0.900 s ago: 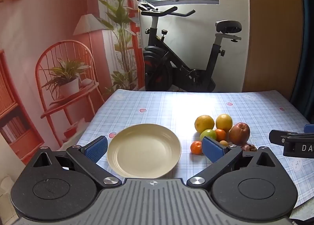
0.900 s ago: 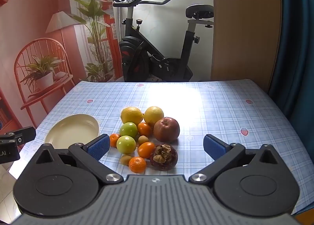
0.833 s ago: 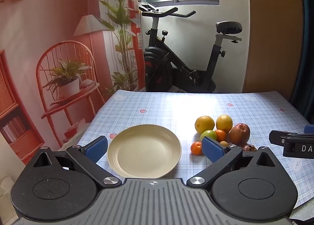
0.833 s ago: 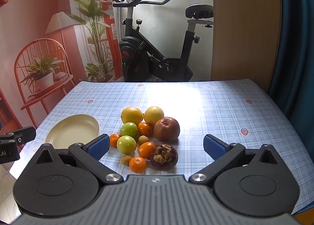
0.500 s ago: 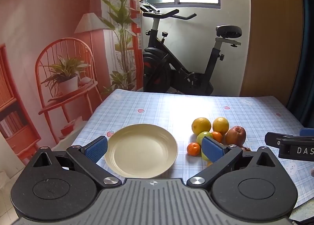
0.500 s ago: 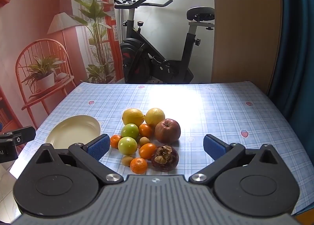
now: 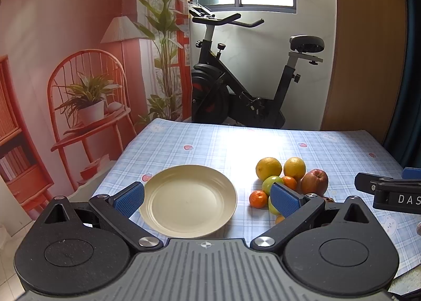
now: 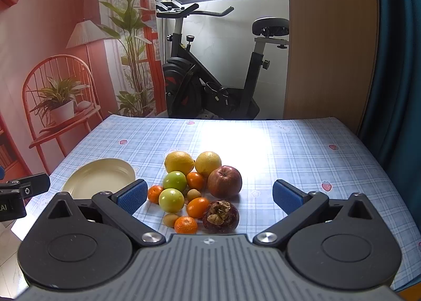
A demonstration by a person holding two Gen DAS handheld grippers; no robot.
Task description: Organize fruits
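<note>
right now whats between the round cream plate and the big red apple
In the right wrist view, two green apples and small orange tangerines lie between the round cream plate and the big red apple, on the blue checked tablecloth.

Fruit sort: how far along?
Done: nothing; the plate is bare. In hand: nothing; left gripper and right gripper are both open and empty, above the table. Left: the whole fruit pile, including the apple and lemons, sits on the cloth beside the plate.
</note>
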